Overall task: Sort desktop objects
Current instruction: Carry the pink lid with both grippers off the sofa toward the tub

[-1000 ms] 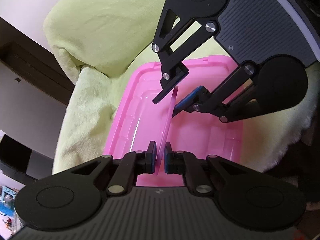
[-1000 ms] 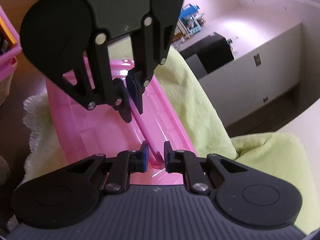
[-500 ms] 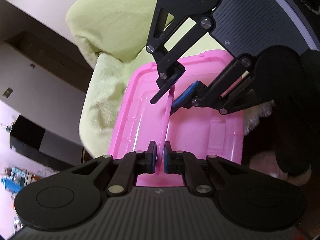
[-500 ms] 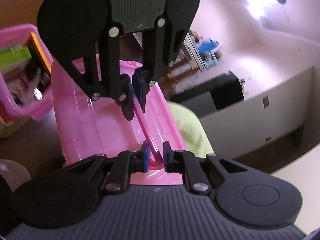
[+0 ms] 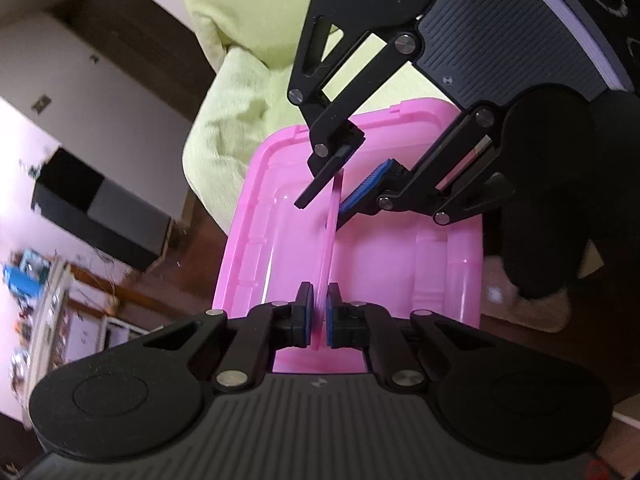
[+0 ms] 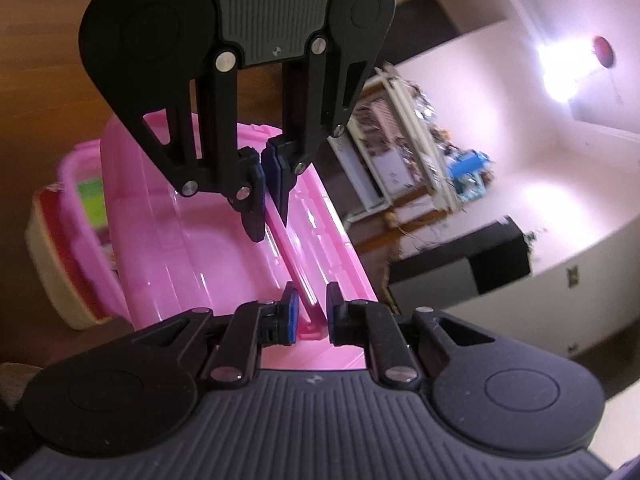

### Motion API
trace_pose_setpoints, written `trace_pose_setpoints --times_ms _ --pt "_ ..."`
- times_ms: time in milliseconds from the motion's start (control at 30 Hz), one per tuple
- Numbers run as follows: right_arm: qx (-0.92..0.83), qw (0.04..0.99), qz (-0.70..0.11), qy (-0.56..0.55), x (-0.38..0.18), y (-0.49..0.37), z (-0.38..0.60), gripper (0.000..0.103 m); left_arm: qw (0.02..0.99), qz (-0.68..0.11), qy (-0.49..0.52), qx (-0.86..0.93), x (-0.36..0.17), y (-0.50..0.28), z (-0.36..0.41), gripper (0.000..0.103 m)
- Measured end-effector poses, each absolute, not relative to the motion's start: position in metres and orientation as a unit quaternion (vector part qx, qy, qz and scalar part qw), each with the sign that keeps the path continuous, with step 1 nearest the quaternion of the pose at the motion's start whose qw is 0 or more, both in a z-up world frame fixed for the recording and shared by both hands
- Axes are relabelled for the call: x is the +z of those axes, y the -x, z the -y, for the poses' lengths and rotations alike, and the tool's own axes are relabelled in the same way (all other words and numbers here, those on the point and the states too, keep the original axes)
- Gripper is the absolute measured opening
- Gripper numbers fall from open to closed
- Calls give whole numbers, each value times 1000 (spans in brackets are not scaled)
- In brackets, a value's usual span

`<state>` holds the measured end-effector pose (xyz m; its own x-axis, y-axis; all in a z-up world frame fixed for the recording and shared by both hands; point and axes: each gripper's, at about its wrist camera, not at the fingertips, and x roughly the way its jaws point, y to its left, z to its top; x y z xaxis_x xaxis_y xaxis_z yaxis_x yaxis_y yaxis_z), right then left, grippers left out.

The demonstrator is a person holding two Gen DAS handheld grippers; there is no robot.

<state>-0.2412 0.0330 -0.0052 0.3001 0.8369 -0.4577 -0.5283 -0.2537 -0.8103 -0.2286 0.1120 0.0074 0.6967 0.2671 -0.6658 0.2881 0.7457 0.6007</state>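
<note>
We hold a pink lid (image 5: 400,264) between two hand-held grippers, each pinching one end of the same raised rim. In the left wrist view, the left gripper (image 5: 318,316) sits at 6 o'clock with its blue pads drawn narrow onto the rim edge, which runs up the middle of the view toward 12 o'clock. There the right gripper (image 5: 334,188) meets it from 1 o'clock; its fingers are slightly parted, one dark tip and one blue pad on either side of the rim.

In the right wrist view, the right gripper (image 6: 310,314) is at 6 o'clock with the rim between its pads, a small gap showing on the right-hand side; whether both pads press it we cannot tell with certainty. The left gripper (image 6: 270,216) comes down from 12 o'clock, closed narrow on the far end of the rim.

A yellow-green blanket (image 5: 240,92) lies behind the lid at 11 o'clock in the left view. At 9 o'clock in the right view a pink box (image 6: 80,184) holds blurred items above a brown table (image 6: 48,60).
</note>
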Motion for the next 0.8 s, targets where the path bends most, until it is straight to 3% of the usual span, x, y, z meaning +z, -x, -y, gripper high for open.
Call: trace_pose_setpoints --times_ms 800 --pt "707 412 13 574 -79 272 -37 10 844 -513 -155 16 -72 306 -90 4"
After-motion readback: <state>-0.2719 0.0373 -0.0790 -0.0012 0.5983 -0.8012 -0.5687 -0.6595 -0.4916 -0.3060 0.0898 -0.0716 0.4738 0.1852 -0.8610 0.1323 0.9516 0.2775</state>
